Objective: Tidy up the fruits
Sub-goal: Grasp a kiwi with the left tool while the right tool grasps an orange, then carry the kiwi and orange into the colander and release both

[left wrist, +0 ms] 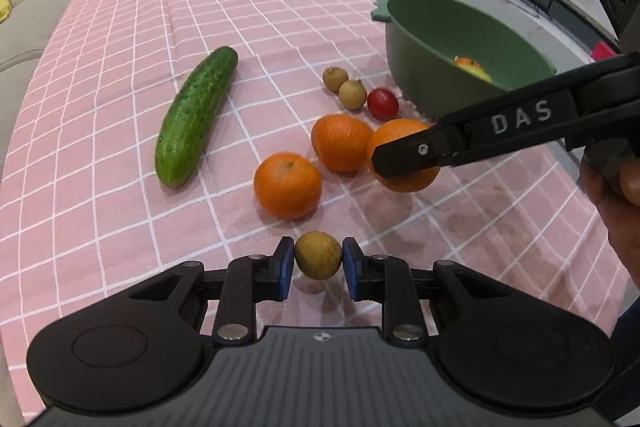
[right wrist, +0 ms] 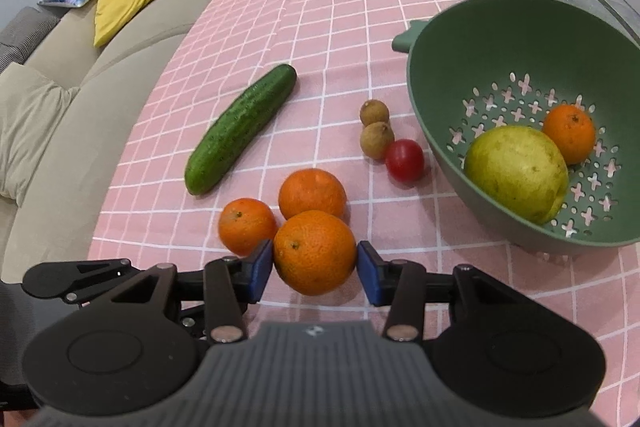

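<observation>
You are mid-pick with both hands. Your left gripper [left wrist: 318, 263] has its fingers closed on a small brown longan [left wrist: 318, 255], both blue pads touching its sides. It looks lifted just off the pink checked surface [left wrist: 120, 107], to judge by the shadow under it, though that is hard to confirm. Your right gripper [right wrist: 316, 267] has its fingers pressed against a tangerine [right wrist: 315, 251] on either side. In the left wrist view this same tangerine [left wrist: 404, 159] hangs clear of the cloth with a shadow below it, so you hold it in the air.

The next move, I judge, is to carry each fruit over the rim of the green colander [right wrist: 440, 155] and release it inside. The right hand is nearer, so take the tangerine first, high enough to clear the wall. Lower the longan well in before opening, since it is round and would roll.

The colander already holds a large yellow-green pear-like fruit [right wrist: 516, 173] and one tangerine in the bowl [right wrist: 570, 133], touching each other.

On the surface lie two more tangerines [right wrist: 312, 193], two longans [right wrist: 376, 141], a small red tomato [right wrist: 405, 160] just beside the colander, and a cucumber [right wrist: 240, 129] set well apart.
</observation>
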Demonstrator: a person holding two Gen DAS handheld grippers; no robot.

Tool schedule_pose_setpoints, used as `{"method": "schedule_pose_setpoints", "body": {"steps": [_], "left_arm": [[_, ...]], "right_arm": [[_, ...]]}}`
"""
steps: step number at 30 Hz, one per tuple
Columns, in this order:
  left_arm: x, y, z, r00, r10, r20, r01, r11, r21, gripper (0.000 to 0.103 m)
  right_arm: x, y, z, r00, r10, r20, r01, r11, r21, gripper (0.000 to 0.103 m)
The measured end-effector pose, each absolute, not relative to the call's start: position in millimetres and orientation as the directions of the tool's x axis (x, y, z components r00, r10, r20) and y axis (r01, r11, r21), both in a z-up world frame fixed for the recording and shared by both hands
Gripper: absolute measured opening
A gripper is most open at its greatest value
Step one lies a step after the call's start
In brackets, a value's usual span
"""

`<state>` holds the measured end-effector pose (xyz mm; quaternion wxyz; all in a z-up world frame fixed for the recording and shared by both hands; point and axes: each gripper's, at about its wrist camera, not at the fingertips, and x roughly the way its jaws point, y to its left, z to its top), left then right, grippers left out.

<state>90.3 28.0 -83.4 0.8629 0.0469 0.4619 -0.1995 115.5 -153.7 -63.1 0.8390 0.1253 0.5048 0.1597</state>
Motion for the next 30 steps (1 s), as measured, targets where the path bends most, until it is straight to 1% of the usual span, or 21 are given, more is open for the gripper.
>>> {"method": "schedule_pose_setpoints", "body": {"steps": [6,9,13,17,24,30], "left_arm": [[90.0,30.6,-65.8,0.509,-0.332,-0.794,0.363,0.919,-0.152,0.029],[96.0,23.2,-56.9,0.52,-0.334,-0.786,0.356,0.921,-0.155,0.029],[108.2,-3.9,-38.8,0.536,-0.352,-0.767,0.401,0.906,-0.135,0.029],[128.7,-41.2,-19.1,0.547,-0.377,-0.748,0.463,0.88,-0.105,0.029],[165.2,-95.1,-13.8,0.539,-0.391,-0.746,0.528,0.847,-0.062,0.029],[195.4,-131.3,-29.5,0.532,-0.347,-0.772,0.54,0.841,-0.005,0.029]], "right_arm": [[113.6,-175.7,-32.1,0.479,0.415,-0.774,-0.15,0.907,0.394,0.043],[116.4,-193.8,-20.9,0.475,0.436,-0.765,-0.149,0.896,0.418,0.043],[120.7,-221.6,-3.7,0.518,0.421,-0.745,-0.118,0.897,0.425,0.043],[133.4,-257.6,9.3,0.564,0.392,-0.727,-0.05,0.895,0.444,0.043],[157.7,-299.7,8.9,0.585,0.334,-0.739,0.057,0.892,0.448,0.043],[180.1,-308.3,-4.5,0.572,0.318,-0.756,0.088,0.893,0.442,0.043]]}}
